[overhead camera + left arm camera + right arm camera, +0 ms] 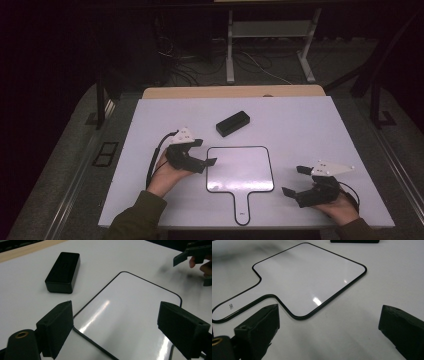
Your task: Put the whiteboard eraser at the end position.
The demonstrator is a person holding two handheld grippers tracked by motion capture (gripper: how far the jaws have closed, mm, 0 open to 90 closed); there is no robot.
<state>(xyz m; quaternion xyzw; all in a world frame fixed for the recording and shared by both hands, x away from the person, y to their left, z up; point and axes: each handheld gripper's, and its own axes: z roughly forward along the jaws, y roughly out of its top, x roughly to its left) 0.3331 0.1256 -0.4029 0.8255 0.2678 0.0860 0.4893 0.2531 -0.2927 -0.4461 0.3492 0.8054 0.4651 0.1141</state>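
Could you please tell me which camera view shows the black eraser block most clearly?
The left gripper view shows the black eraser block best: it is whole, close, with its top and sides plain. The high view shows it whole but small, beyond the paddle-shaped whiteboard. The right gripper view catches a sliver of it at the top edge.

Board: white paddle whiteboard [240, 167], black rim, flat mid-table, handle twd person.
Eraser: black block [233, 123], just beyond board, angled.
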